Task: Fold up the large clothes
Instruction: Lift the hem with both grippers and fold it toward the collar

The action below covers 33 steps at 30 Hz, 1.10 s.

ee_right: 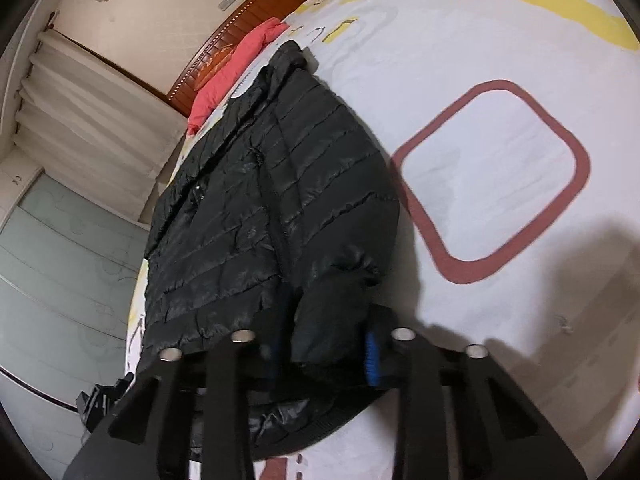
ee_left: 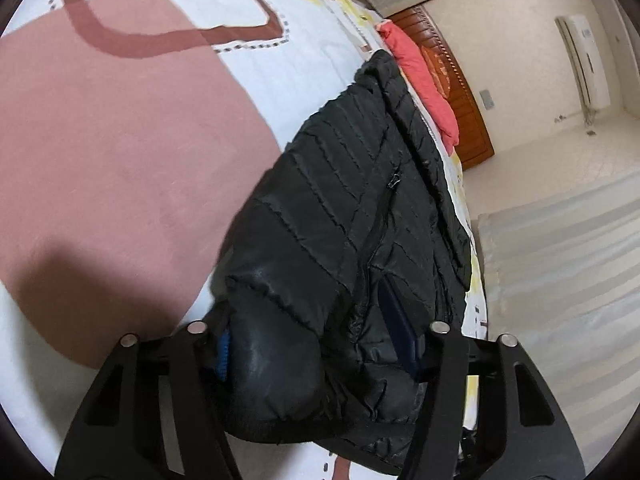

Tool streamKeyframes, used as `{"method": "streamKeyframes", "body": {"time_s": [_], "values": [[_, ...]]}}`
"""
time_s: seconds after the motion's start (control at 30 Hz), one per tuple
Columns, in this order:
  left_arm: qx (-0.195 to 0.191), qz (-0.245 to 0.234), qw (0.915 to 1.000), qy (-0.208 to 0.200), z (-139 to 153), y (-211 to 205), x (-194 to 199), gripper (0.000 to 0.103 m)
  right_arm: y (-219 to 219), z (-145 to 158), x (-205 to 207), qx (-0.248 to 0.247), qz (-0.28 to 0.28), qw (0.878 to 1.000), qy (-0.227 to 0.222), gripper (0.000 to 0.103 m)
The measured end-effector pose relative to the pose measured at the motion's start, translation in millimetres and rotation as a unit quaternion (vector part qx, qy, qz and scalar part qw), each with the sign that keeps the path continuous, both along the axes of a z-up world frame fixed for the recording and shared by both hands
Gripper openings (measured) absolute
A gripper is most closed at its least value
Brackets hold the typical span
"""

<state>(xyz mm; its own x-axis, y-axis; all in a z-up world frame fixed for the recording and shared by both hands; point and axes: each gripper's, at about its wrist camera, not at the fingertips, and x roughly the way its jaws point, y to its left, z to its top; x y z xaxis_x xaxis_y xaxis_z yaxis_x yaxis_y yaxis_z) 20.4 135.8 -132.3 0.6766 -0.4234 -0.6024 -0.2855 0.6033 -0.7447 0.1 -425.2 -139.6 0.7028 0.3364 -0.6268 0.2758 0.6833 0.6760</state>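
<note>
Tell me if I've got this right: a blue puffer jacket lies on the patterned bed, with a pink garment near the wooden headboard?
Not quite: the puffer jacket is black, not blue, as both wrist views show. It does lie on the patterned bed, with the pink garment near the wooden headboard.

A black quilted puffer jacket [ee_left: 352,200] lies flat along the bedsheet's edge.

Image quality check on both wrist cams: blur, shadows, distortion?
Left wrist: heavy fisheye bending of bed and far wall; a soft dark shadow on the sheet at lower left; the black jacket loses detail and blurs near the left tongs. Right wrist: same barrel distortion; shadow on the sheet at right; slight blur around the right tongs; faint sheen on the jacket's quilting.
</note>
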Motion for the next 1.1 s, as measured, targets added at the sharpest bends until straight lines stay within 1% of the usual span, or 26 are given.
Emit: {"method": "streamKeyframes", "body": {"time_s": [0.07,0.13,0.17,0.3,0.47,0.57,0.73,0.9,1.0,1.1], "values": [[-0.002,0.001,1.0000,0.003,-0.8,0.4,0.1,0.026,2.4,4.8,-0.2,-0.005,0.002,1.000,-0.010,0.017],[-0.009,0.004,0.9999,-0.001,0.9,4.8,-1.3,0.017,2.9,11.9,-3.1,-0.010,-0.001,1.000,-0.024,0.016],[-0.010,0.004,0.9999,-0.006,3.4,6.2,-1.4,0.015,3.1,16.7,-4.1,-0.012,-0.003,0.999,-0.034,0.015],[-0.019,0.007,0.9989,-0.041,23.7,11.3,-5.0,0.012,3.0,36.9,-9.0,-0.022,-0.007,0.997,-0.067,0.014],[-0.016,0.003,0.9958,-0.090,57.7,9.6,-9.0,0.009,8.9,65.7,-16.8,-0.039,-0.007,0.993,-0.112,0.013],[-0.012,-0.002,0.9929,-0.118,77.9,7.8,-15.7,0.009,8.9,81.7,-24.0,-0.040,-0.009,0.990,-0.137,0.013],[-0.016,-0.006,0.9868,-0.161,112.3,13.3,-36.6,0.008,5.8,114.3,-41.3,-0.038,-0.009,0.983,-0.179,0.013],[-0.016,-0.008,0.9779,-0.208,153.4,22.6,-60.2,0.008,6.4,153.7,-65.5,-0.045,-0.005,0.972,-0.232,0.013],[-0.013,-0.012,0.9744,-0.224,173.5,24.3,-54.7,0.008,3.9,171.3,-62.6,-0.043,-0.003,0.966,-0.254,0.013],[0.003,-0.023,0.9732,-0.229,183.2,19.9,-25.7,0.008,2.6,176.5,-40.8,-0.046,-0.002,0.964,-0.261,0.013]]}}
